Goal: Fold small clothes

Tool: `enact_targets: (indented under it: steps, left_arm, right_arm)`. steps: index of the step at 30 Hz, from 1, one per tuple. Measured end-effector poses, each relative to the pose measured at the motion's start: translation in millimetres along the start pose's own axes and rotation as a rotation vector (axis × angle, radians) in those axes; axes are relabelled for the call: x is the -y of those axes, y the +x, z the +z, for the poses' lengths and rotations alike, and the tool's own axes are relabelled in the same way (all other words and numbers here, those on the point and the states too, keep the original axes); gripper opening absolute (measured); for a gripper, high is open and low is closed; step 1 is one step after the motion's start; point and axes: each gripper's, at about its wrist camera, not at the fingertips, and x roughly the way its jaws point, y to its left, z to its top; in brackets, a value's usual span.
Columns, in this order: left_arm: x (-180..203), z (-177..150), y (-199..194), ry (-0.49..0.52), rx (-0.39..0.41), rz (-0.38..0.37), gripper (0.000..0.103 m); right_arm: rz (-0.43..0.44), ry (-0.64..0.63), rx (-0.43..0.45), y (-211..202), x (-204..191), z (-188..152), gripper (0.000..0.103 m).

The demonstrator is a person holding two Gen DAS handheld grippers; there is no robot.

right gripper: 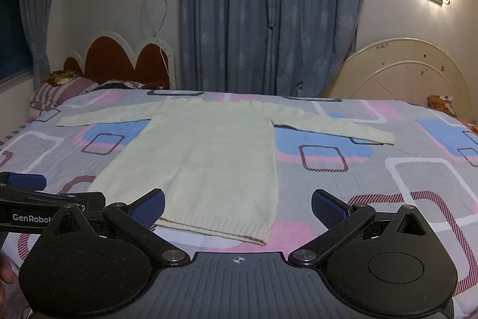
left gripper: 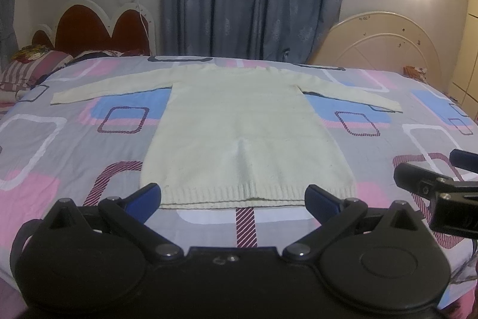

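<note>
My left claw and right claw are both wide open — the cream sweater lies flat on the bed at 12 o'clock.

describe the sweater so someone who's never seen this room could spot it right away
On the bed with the grey, pink and blue patterned cover, the sweater lies flat mid-mattress, sleeves spread. It is the only plain cream knit there, with a ribbed hem.

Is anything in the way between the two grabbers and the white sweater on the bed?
Nothing visible is. The cream knitted sweater lies flat on the patterned bedsheet, sleeves spread. The left gripper and the right gripper are both open, near its ribbed hem, with only bare sheet between.
</note>
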Motion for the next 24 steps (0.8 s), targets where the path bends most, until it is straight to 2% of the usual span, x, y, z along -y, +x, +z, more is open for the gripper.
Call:
enact_targets:
  steps: [24]
  left_arm:
    - [-0.1, -0.5, -0.9, 0.001, -0.002, 0.003, 0.103]
  right_arm:
    - [-0.003, 0.0, 0.009, -4.2, -2.1, -3.2, 0.103]
